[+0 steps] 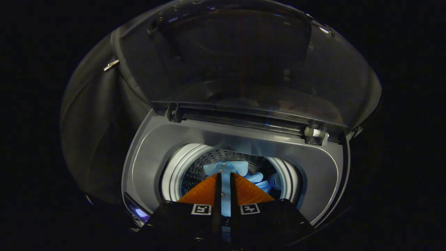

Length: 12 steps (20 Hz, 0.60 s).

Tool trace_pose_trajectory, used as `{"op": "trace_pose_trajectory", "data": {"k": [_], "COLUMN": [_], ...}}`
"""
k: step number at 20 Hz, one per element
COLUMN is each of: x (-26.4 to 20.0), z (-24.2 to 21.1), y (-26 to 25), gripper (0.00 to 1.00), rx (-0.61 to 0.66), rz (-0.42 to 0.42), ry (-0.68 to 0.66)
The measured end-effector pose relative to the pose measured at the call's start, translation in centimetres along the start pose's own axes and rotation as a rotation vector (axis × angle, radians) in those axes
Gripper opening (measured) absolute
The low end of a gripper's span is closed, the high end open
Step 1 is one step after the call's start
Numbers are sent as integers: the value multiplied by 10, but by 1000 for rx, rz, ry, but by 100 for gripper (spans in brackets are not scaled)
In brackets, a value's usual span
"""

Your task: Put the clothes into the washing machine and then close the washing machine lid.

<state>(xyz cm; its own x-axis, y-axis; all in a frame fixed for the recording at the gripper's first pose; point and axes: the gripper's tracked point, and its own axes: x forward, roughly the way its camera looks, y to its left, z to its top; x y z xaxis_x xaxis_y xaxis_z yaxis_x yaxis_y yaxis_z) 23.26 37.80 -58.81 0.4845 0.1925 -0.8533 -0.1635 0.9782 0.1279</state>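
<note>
the light blue garment (225,168) is seen hanging down into the drum (195,167) of the washing machine (146,167), with its collar part spread just beyond the fingertips and a narrow strip of the same cloth running back between the two fingers. more blue folds are bunched lower in the drum, to the right of the fingers. the gripper (225,176) is held over the mouth of the drum, and its orange fingers (205,193) are brought almost together, with only the thin strip of cloth between them; the garment appears to be pinched there by both fingers. a square black-and-white marker is carried on the black body behind each finger.

the drum's perforated metal wall is visible behind the garment, and it is ringed by a white rim (172,174). the grey top deck of the machine is laid around that rim. the lid (244,62) is stood up open behind the opening, a dark, see-through panel hinged along the back of the deck, with a white hinge piece (315,133) at its right end and a dark one at its left. a faint reflection of the drum is caught in the lid. a small bluish glow is seen at the front left corner of the deck, beside the gripper's body
</note>
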Motion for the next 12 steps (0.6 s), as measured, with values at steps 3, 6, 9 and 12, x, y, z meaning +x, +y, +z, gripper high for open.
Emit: {"op": "trace_pose_trajectory", "data": {"k": [3, 6, 9, 12], "x": [8, 4, 5, 2], "z": [5, 4, -1, -2], "y": [-8, -13, -14, -14], "gripper": [7, 7, 8, 24], "rx": [-5, 15, 29, 46], "rz": [-25, -30, -29, -33], "ry": [-9, -5, -4, -8]}}
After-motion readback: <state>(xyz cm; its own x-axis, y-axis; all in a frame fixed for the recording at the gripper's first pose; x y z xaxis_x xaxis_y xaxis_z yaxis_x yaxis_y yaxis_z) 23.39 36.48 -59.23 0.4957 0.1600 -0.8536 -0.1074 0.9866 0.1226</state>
